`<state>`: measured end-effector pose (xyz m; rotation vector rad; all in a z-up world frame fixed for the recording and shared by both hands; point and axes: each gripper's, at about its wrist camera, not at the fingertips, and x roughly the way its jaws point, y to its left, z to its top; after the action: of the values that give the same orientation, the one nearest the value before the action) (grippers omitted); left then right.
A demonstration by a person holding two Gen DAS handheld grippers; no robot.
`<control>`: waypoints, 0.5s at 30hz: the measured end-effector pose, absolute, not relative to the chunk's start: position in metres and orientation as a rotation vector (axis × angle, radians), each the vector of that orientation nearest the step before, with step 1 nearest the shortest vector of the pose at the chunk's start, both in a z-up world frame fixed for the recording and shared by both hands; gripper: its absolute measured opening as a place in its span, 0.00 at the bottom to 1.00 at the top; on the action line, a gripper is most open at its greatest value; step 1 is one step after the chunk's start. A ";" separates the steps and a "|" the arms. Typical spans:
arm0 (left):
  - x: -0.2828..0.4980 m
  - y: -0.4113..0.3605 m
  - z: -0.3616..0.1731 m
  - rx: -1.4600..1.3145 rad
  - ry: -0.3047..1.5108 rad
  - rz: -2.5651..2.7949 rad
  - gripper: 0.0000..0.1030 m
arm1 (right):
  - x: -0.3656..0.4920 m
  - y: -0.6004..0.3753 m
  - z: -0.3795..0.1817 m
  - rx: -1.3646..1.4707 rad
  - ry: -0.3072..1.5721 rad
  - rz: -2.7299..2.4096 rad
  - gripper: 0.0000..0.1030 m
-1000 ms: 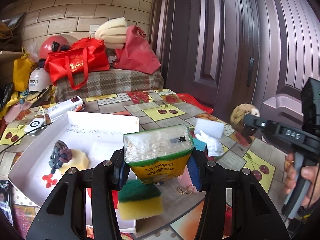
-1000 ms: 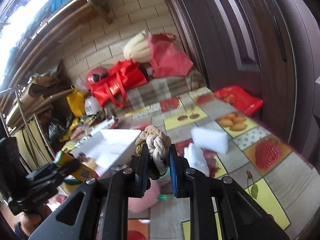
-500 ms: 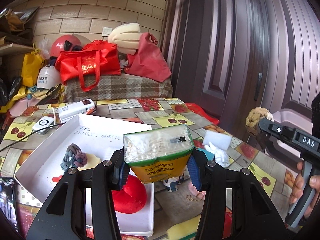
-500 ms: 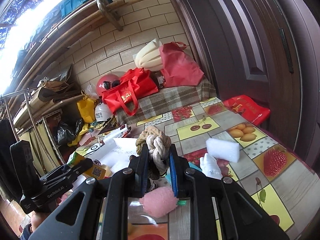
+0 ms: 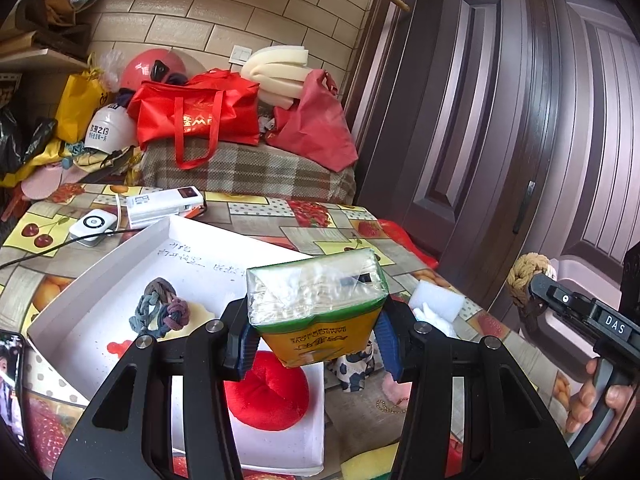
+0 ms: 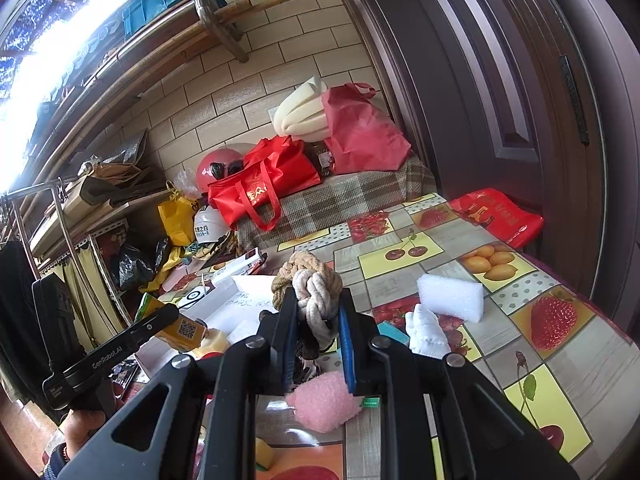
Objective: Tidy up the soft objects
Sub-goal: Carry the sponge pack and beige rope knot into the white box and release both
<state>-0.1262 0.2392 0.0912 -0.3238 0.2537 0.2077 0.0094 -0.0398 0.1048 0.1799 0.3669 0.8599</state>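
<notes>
My left gripper [image 5: 316,344] is shut on a yellow and green tissue pack [image 5: 320,304], held above the near edge of a white tray [image 5: 92,276]. Inside the tray lie a grey knotted rope toy [image 5: 158,312] on a pale sponge and a red plush cushion [image 5: 268,396]. My right gripper [image 6: 318,340] is shut on a beige knotted rope ball [image 6: 310,288], raised over the table; in the left wrist view that rope ball [image 5: 528,276] hangs at the right. A pink fluffy pad [image 6: 324,400], a white glove [image 6: 426,332] and a white foam block [image 6: 450,296] lie on the tablecloth.
A power bank [image 5: 164,204] and a small white device [image 5: 92,226] with a cable sit behind the tray. Red bags [image 5: 200,116], helmets and foam pile up on a plaid bench beyond. A dark door [image 5: 500,120] stands right; a phone [image 5: 10,384] lies lower left.
The left gripper has shifted with the tissue pack and rolled; the red cushion now shows beneath it, and the green and yellow sponge has slid out of sight. The right gripper has barely moved.
</notes>
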 end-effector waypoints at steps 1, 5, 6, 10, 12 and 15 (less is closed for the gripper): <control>-0.127 0.240 0.091 -0.327 0.253 0.207 0.47 | 0.009 -0.039 0.105 0.180 0.365 0.861 0.17; -0.126 0.241 0.091 -0.326 0.252 0.219 0.47 | 0.005 -0.035 0.109 0.180 0.356 0.868 0.17; -0.126 0.243 0.091 -0.327 0.252 0.222 0.47 | 0.004 -0.035 0.110 0.182 0.354 0.872 0.17; -0.129 0.249 0.091 -0.336 0.244 0.239 0.47 | 0.002 -0.027 0.115 0.178 0.354 0.887 0.17; -0.131 0.252 0.092 -0.337 0.234 0.251 0.47 | 0.005 -0.023 0.117 0.178 0.358 0.894 0.17; -0.137 0.262 0.094 -0.350 0.212 0.274 0.47 | 0.008 -0.012 0.121 0.171 0.367 0.914 0.17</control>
<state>-0.1368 0.2618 0.0937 -0.3503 0.2122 0.2742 0.0075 -0.0120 0.1208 0.1705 0.3669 0.9138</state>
